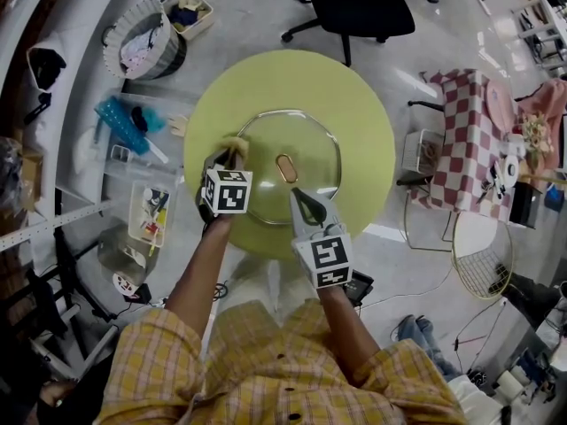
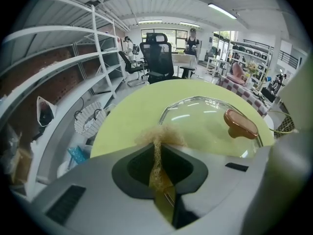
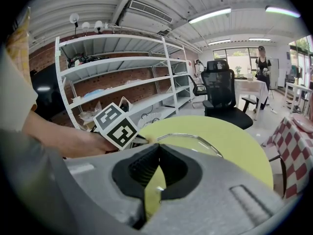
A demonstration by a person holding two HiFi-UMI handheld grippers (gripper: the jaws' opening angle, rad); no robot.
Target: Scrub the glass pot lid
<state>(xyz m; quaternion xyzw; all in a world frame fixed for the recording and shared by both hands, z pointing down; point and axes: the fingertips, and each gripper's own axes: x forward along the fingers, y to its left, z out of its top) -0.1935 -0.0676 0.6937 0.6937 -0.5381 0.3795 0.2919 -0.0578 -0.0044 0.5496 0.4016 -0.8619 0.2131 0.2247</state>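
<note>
Glass pot lid [image 1: 312, 153] lying knob-up at the middle of a round yellow-green table [image 1: 266, 76]; places are given from the lid's tan oval knob [image 1: 286, 167]. On the near side of the knob and slightly to its right, the right gripper [image 1: 304, 200] has its jaws drawn together at the tips over the lid's near rim. Its own view shows only table colour and a glint of glass in the slot behind the tips, so whether it nips the rim or merely rests there cannot be told. Left of the knob, at the lid's left rim, the left gripper [image 1: 232, 156] is clamped on a tuft of tan fibrous scrubber [image 1: 233, 143], whose frayed end juts past the jaw tips to the edge of the glass. Governing relation: the dome lies to the right of and beyond the scrubber, so a scrubbing stroke would probably run rightward across the glass toward the knob, with the left gripper as the working one. The knob's long axis points away from the person. The lid is clear, round and bright-rimmed, with pale reflections; no suds or soil can be made out.
</note>
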